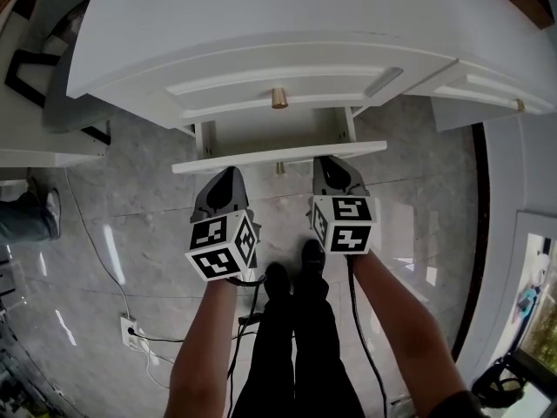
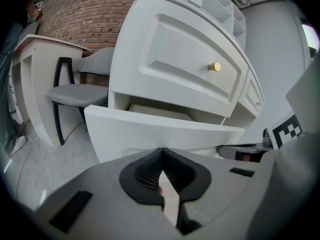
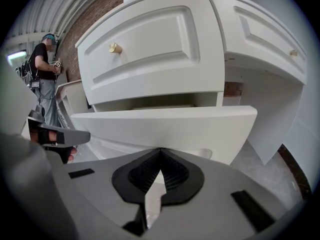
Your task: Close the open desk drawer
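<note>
Left claw point(image 1: 232, 172) and right claw point(image 1: 332, 160) pressed together, empty — tips at the pulled-out white drawer point(image 1: 278, 157).

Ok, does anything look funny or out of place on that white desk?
Yes: the lower drawer hangs pulled out from the desk, while the upper drawer with the gold knob sits flush. The left claw and right claw are shut, tips at its front. Nothing looks broken.
</note>
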### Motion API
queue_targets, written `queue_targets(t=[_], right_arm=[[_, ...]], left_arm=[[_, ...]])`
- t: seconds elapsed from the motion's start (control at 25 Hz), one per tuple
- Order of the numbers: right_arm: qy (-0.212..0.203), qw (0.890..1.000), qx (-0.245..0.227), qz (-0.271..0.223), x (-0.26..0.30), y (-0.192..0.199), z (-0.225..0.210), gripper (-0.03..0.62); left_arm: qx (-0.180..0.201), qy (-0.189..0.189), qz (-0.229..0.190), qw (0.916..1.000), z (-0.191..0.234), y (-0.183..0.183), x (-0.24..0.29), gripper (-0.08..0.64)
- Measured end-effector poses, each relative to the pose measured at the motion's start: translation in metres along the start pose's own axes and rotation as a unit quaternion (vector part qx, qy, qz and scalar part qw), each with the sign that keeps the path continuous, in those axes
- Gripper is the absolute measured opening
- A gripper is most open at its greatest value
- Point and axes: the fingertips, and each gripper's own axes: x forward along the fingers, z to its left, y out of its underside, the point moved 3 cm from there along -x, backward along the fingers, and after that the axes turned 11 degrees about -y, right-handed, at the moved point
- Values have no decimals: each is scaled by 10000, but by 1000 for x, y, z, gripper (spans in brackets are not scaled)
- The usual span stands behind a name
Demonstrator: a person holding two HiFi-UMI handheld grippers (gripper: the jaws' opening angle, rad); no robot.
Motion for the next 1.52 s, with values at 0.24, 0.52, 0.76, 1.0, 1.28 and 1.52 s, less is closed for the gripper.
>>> queue_targets(t=[0.24, 0.52, 0.76, 1.0, 1.28, 1.52], right_arm=[[-79, 9999, -146, -27, 16, -14, -10, 5], [-59, 9999, -146, -35, 33, -29, -17, 5], [-28, 9999, -82, -51, 42, -38, -22, 5], [-7, 9999, -135, -60, 48, -44, -24, 5], [-41, 10000, -60, -56, 55, -49, -22, 5], [-55, 9999, -152, -45, 59, -52, -23, 5]], left_arm=[[-43, -90, -73, 9999, -1, -14, 18, 9], [-115, -112, -104, 9998, -1, -29, 37, 9], [-173, -142, -116, 9997, 0, -38, 47, 9], [-147, -153, -140, 9997, 0, -45, 54, 9], [-127, -155, -142, 9997, 0, -49, 59, 9], [-150, -168, -149, 9996, 1, -52, 63, 9]])
